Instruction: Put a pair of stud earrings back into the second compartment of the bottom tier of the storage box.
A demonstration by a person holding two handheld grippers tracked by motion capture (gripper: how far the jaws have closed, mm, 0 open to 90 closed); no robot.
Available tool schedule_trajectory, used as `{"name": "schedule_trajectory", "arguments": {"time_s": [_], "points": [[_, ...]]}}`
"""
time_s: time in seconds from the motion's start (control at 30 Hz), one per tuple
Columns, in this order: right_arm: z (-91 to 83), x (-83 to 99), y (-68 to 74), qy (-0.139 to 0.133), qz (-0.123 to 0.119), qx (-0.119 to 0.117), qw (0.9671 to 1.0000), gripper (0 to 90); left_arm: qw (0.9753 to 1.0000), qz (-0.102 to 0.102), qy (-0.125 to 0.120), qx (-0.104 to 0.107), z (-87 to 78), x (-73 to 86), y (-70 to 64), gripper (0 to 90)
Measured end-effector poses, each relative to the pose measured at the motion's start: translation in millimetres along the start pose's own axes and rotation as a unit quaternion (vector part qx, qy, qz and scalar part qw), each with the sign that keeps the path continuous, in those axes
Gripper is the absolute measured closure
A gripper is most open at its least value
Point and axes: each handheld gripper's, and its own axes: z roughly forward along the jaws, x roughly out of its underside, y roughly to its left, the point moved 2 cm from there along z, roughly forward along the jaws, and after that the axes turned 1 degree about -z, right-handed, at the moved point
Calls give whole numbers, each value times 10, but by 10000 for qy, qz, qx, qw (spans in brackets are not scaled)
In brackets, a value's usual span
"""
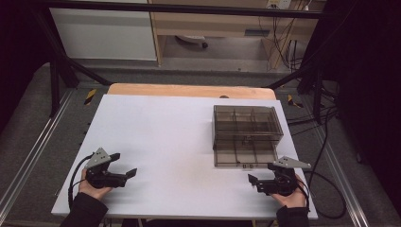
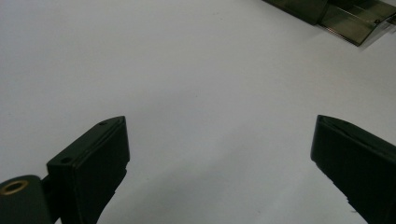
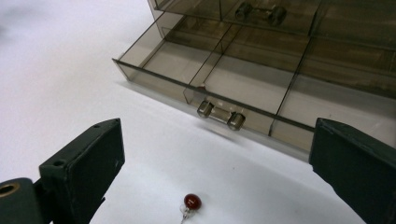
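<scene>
1. Jaws of the right gripper (image 3: 219, 177) stand wide apart with nothing between the pads; in the high view this gripper (image 1: 257, 181) rests at about 5 o'clock on the white table (image 1: 156, 142), pointing toward 9 o'clock.
2. Between those jaws, near the bottom of the right gripper view, lies a small red bead (image 3: 192, 201) on a thin wire stem. It sits on the table, at about 6 o'clock from the midpoint between the jaws, so very close in and slightly left of centre.
3. Beyond the bead, at 12 o'clock from it, the smoky plastic drawer (image 3: 243, 88) stands pulled out of its cabinet (image 1: 247, 124), its handle (image 3: 221, 115) facing the gripper. Bead and drawer front are apart, with bare table between.
4. The bead's stem trails toward the gripper, so its long axis runs roughly along the jaws' line of sight, not across it.
5. Left gripper (image 1: 124, 166) sits at 7 o'clock on the table, jaws likewise spread and empty (image 2: 219, 168), with the drawer corner (image 2: 355, 21) far off at its 1 o'clock.
6. My judgement: the right hand is much nearer and should take the bead.
</scene>
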Motion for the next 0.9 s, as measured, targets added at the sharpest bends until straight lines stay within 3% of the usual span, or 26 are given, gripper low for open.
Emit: {"name": "schedule_trajectory", "arguments": {"time_s": [0.37,0.9], "points": [[4,119,47,103,-6,-60,9999,95,10000,3,4,12,0,0,-2,46],[33,228,99,286,-64,-13,9996,378,10000,11,14,22,5,0,-4,46]]}}
